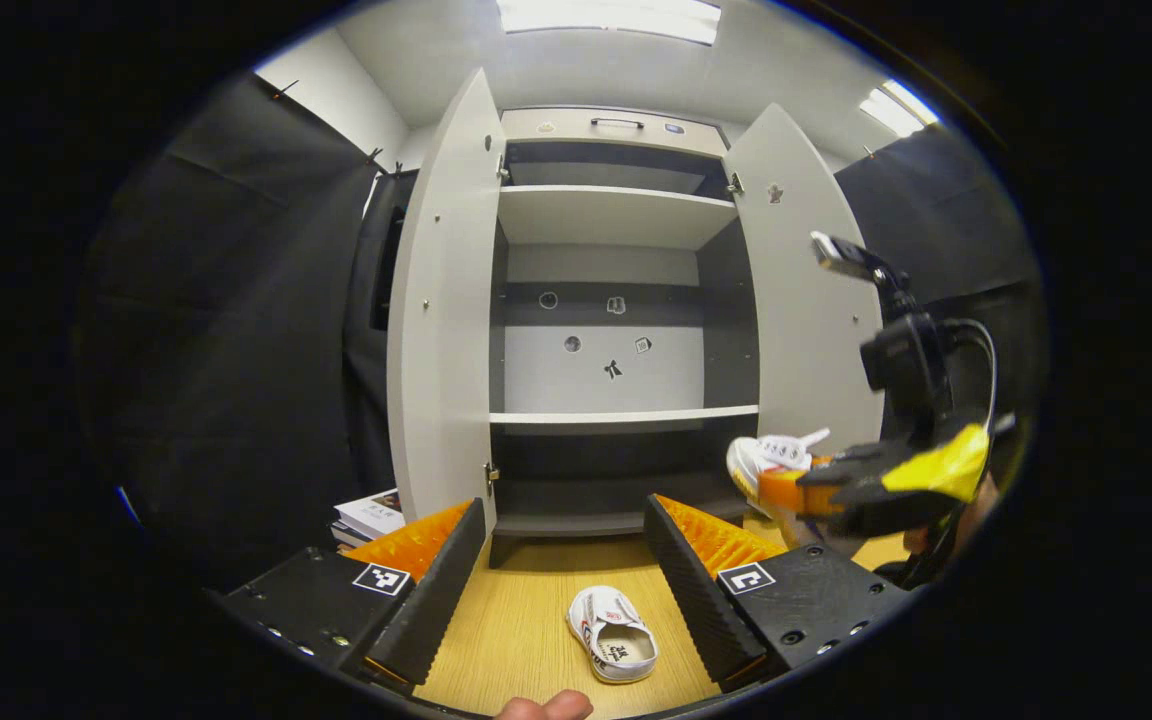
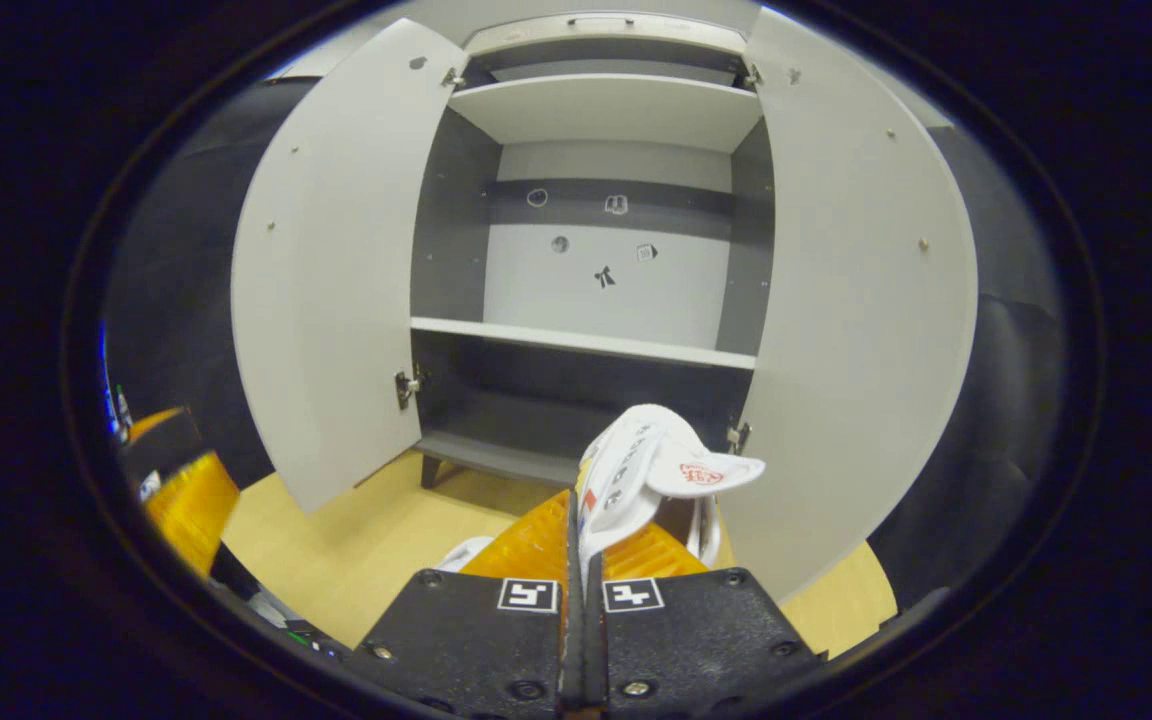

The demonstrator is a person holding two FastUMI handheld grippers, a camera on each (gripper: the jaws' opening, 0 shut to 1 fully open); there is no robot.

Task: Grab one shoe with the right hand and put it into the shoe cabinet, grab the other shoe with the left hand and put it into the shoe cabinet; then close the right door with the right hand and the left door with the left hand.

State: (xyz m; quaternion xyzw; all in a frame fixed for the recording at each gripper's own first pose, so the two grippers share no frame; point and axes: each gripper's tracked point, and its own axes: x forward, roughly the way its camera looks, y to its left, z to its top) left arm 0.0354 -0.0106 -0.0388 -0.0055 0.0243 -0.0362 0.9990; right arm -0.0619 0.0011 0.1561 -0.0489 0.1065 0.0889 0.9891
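A white shoe [image 1: 612, 635] lies on the wooden floor between the spread fingers of my left gripper [image 1: 566, 510], which is open and holds nothing. My right gripper [image 2: 576, 500] is shut on the other white shoe [image 2: 651, 465], held up in front of the cabinet's lowest compartment [image 2: 556, 420]. In the left gripper view, that right gripper [image 1: 811, 490] and its shoe [image 1: 768, 458] hang by the right door [image 1: 806, 320]. The grey shoe cabinet [image 1: 606, 215] stands with both doors swung wide, left door [image 1: 441, 320] included.
A stack of books [image 1: 371, 515] lies on the floor left of the cabinet. A fingertip [image 1: 546, 706] shows at the bottom edge. Black cloth walls flank the cabinet. My left gripper [image 2: 176, 480] sits low at the left of the right gripper view.
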